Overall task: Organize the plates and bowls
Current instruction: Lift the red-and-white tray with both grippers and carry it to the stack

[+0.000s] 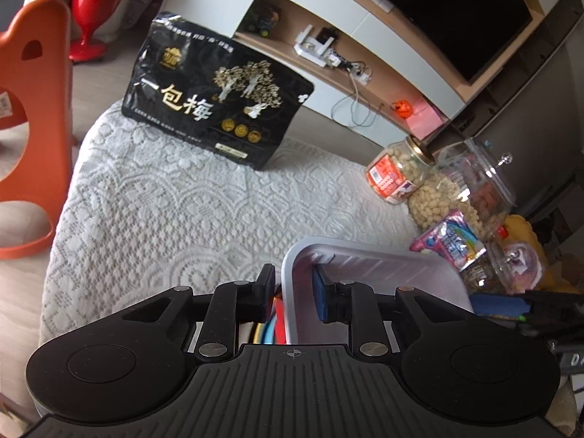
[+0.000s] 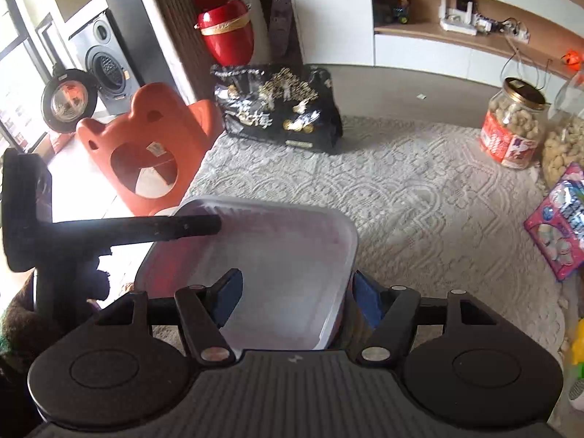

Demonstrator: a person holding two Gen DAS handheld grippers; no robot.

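The left gripper (image 1: 292, 292) straddles the left wall of a grey tub (image 1: 383, 266): its left finger stands outside the wall, its right finger inside. Whether the pads actually press on the wall cannot be told, since a slim gap shows on the outer side. Just below that outer finger, edges of coloured plates (image 1: 272, 323) peek out beside the tub. Well ahead of the jaws on the lace cloth (image 1: 164, 200) lies a black bag (image 1: 215, 98); ahead to the right stands a nut jar (image 1: 398, 171).

The right gripper (image 2: 295, 299) straddles the tub's right wall, with its jaws parted wide: the left finger is inside the tub (image 2: 277, 255), the right finger outside, neither plainly touching. The left tool's arm reaches over the far left rim.
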